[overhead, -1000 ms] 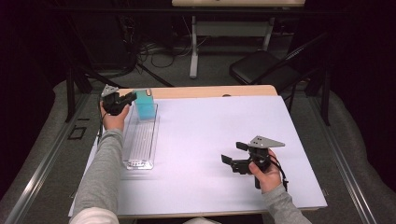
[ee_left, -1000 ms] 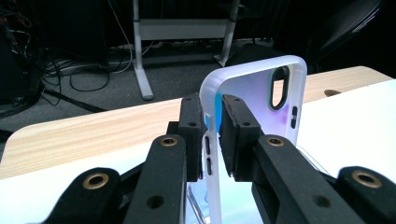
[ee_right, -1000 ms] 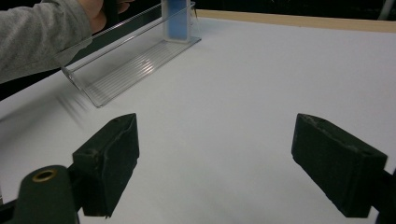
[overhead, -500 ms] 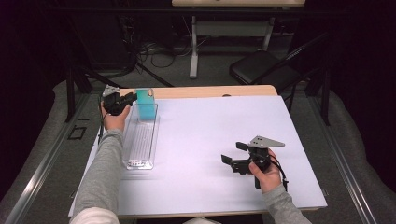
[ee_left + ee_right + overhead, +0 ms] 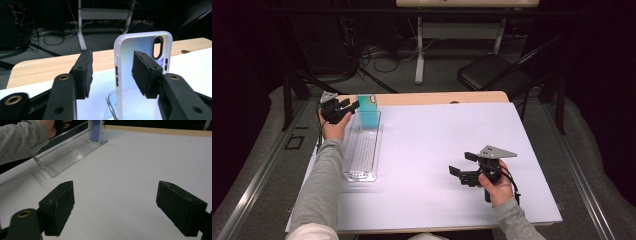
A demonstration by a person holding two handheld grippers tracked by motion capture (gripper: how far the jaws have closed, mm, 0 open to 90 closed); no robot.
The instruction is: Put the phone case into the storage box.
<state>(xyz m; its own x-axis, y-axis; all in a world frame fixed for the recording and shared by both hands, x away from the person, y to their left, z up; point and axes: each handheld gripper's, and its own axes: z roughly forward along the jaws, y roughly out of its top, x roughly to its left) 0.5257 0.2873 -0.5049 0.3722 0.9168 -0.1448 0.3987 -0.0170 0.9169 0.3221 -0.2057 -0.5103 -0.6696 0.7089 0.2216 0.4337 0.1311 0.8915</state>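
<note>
While the left gripper [image 5: 346,106] sits at the table's far left with its jaws apart just beside the upright phone case [image 5: 142,72], that case stands in the far end of a clear ridged tray [image 5: 362,152]. Near right, the right gripper [image 5: 464,163] hangs wide open.

You're working over a table [image 5: 512,107] with a pale wooden top, nearly all of it covered by a white sheet [image 5: 437,150] that leaves a strip of bare wood along the far edge. Lying straight on that sheet at your left is a clear ribbed plastic tray [image 5: 362,150], long and narrow, running away from you towards the far edge.
</note>
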